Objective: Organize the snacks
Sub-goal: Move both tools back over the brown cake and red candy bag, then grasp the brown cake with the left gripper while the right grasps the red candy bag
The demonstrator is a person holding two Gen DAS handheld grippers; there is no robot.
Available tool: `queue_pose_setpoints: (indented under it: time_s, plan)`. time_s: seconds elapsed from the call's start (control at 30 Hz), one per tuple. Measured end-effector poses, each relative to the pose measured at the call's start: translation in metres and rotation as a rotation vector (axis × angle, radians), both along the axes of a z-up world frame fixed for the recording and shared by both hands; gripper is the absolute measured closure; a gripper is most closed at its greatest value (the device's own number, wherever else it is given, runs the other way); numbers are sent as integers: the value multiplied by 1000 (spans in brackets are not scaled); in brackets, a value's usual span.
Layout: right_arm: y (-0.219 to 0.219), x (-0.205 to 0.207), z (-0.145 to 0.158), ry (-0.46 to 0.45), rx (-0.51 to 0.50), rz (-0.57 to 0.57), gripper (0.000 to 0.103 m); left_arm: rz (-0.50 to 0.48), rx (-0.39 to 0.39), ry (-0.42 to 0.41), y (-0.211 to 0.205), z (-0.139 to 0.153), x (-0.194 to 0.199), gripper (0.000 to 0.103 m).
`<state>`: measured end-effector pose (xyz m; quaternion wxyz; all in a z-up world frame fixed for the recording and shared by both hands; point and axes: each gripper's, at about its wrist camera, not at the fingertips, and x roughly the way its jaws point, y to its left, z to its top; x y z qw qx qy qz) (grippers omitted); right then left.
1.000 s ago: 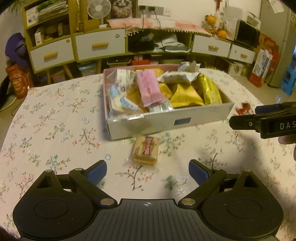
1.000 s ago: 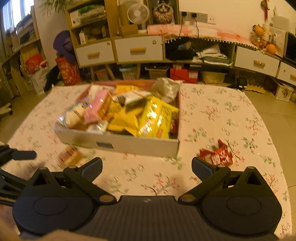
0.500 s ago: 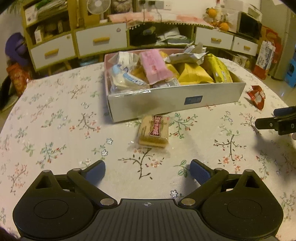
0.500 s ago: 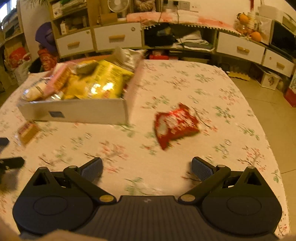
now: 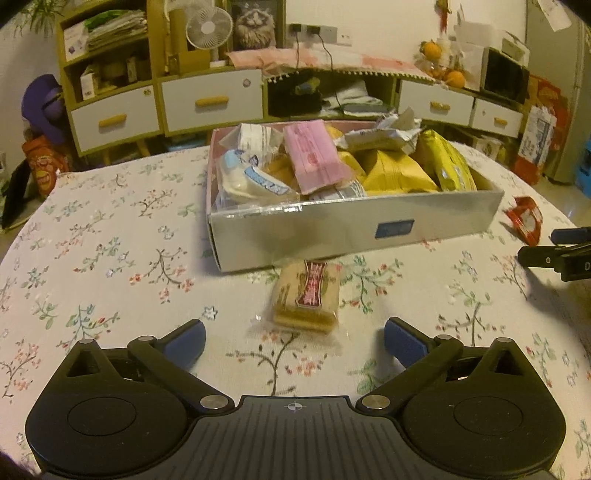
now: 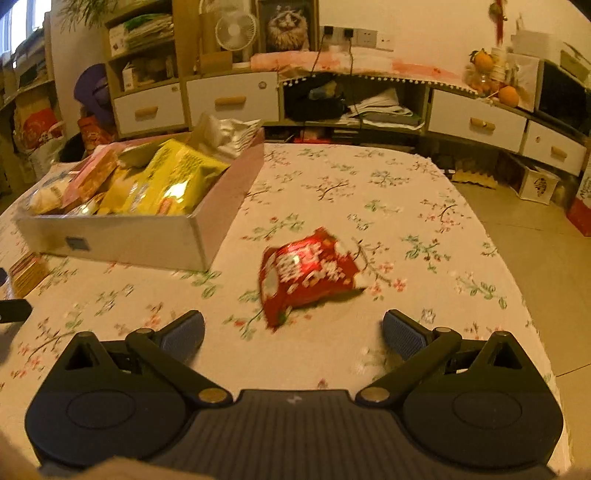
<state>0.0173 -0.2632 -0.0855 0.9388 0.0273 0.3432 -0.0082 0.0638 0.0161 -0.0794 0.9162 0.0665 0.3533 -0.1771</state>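
The wrapped cake [image 5: 306,297] lies flat on the tabletop [image 5: 110,236], just in front of the near wall of the snack box [image 5: 354,229] and close ahead of your left tongs [image 5: 293,338]. It looks light: a soft sponge slab in a clear, slick film wrapper. Judge it crushable; take it across the short sides, low on the slab, with only enough squeeze to lift. The loose film edge at the near end is likely to slip if you pinch that alone.

The red packet [image 6: 306,273] lies crumpled on the tabletop, well to the right of the box and centred ahead of your right tongs [image 6: 293,332]. It appears to be thin foil, light, part air; expect it to buckle and crackle. Grip the fuller middle, not a corner.

Left tongs: jaws opening, near full spread, nothing between the pads [image 5: 184,341]. Right tongs: spread wide, empty.

The box is already heaped with yellow bags [image 5: 399,173], a pink pack [image 5: 314,158] and white wrappers. Free space looks scarce, so expect to lay both pieces on top. Beyond stand drawers [image 5: 212,99] and a fan [image 5: 208,27].
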Motion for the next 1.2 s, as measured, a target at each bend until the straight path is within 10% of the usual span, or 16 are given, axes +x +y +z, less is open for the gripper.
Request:
queue_pose_setpoints:
  time_s: [0.53, 1.2]
  plan:
    - [-1, 20, 1, -9, -44, -25, 2, 69, -33, -28, -13, 3, 13, 21]
    - [9, 24, 9, -10, -43, 45, 45, 5, -23, -17, -25, 11, 8, 71]
